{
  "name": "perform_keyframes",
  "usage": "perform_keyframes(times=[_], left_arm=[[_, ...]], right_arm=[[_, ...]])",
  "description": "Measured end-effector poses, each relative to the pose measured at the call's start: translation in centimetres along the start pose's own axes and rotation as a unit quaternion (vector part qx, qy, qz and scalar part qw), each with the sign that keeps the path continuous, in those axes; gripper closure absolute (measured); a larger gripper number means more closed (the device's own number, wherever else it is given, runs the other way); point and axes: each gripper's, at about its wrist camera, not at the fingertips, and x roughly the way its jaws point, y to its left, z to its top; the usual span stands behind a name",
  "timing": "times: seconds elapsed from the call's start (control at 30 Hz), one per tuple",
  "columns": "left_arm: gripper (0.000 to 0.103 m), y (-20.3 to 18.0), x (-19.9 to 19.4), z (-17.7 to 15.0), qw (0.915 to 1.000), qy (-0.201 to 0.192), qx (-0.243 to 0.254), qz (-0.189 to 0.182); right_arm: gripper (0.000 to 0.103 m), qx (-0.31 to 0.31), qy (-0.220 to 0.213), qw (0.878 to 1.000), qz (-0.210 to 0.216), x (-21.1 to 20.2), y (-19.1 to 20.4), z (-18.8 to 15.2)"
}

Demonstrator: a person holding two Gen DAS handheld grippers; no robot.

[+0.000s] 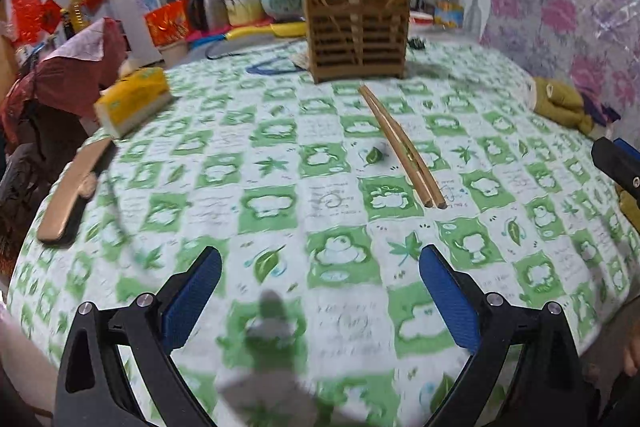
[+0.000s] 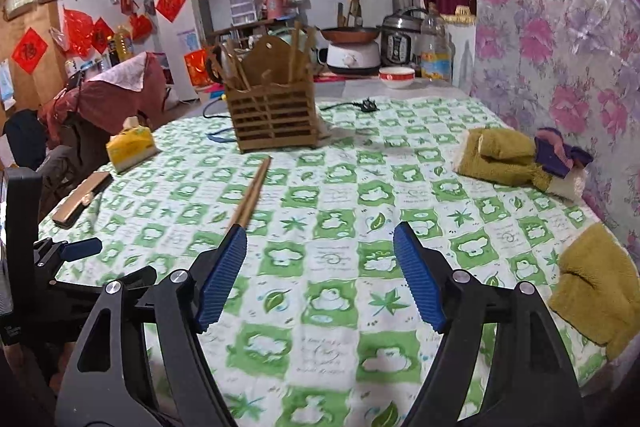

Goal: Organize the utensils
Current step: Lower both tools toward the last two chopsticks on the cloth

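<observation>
A pair of wooden chopsticks (image 1: 402, 147) lies side by side on the green-and-white tablecloth, in front of a brown slatted utensil holder (image 1: 358, 41) that has several chopsticks standing in it. My left gripper (image 1: 320, 263) is open and empty, hovering near the table's front, short of the chopsticks. In the right wrist view the chopsticks (image 2: 252, 193) run from the holder (image 2: 272, 119) toward my left finger. My right gripper (image 2: 320, 247) is open and empty, just right of the chopsticks' near ends.
A yellow tissue pack (image 1: 134, 101) and a tan flat case (image 1: 74, 193) lie at the table's left edge. Mustard towels (image 2: 500, 157) (image 2: 596, 283) lie at the right by the floral wall. A black plug and cord (image 2: 366, 105) lie behind the holder.
</observation>
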Motion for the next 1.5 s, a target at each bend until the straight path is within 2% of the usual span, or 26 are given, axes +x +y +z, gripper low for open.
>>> perform_keyframes(times=[0.4, 0.83, 0.93, 1.0, 1.03, 1.13, 1.23, 1.3, 1.4, 1.5], left_arm=[[0.006, -3.2, 5.0, 3.0, 0.9972, 0.049, 0.054, -0.014], [0.006, -3.2, 7.0, 4.2, 0.9959, 0.064, 0.06, -0.019], [0.006, -2.0, 7.4, 4.8, 0.9966, 0.056, 0.058, 0.014], [0.006, 0.3, 7.8, 5.1, 0.9958, 0.052, 0.041, 0.064], [0.006, 1.8, 7.9, 5.1, 0.9956, 0.055, 0.019, 0.072], [0.006, 5.8, 7.7, 4.7, 0.9956, 0.062, -0.036, 0.06], [0.006, 7.6, 7.2, 4.2, 0.9949, 0.062, -0.07, 0.038], [0.006, 7.7, 7.0, 4.1, 0.9953, 0.06, -0.073, 0.024], [0.006, 7.3, 6.8, 4.2, 0.9962, 0.055, -0.062, 0.025], [0.006, 7.2, 6.4, 4.1, 0.9967, 0.045, -0.065, 0.02]], right_arm=[[0.024, 0.025, 0.04, 0.999, 0.003, 5.0, -1.9, 0.4], [0.024, 0.045, 0.058, 0.997, 0.021, 6.4, -2.9, 0.4], [0.024, 0.045, 0.06, 0.997, 0.021, 6.6, -2.9, 0.4], [0.024, 0.046, 0.063, 0.997, 0.021, 6.7, -2.9, 0.3], [0.024, 0.045, 0.064, 0.997, 0.021, 6.8, -2.9, 0.3], [0.024, 0.038, 0.069, 0.997, 0.021, 6.9, -2.6, 0.2], [0.024, 0.015, 0.076, 0.997, 0.019, 7.2, -1.5, 0.2], [0.024, -0.003, 0.081, 0.997, 0.02, 7.2, -0.6, 0.1], [0.024, -0.02, 0.104, 0.993, 0.057, 7.9, 1.3, -0.1], [0.024, -0.041, 0.126, 0.988, 0.073, 8.8, 3.0, -0.1]])
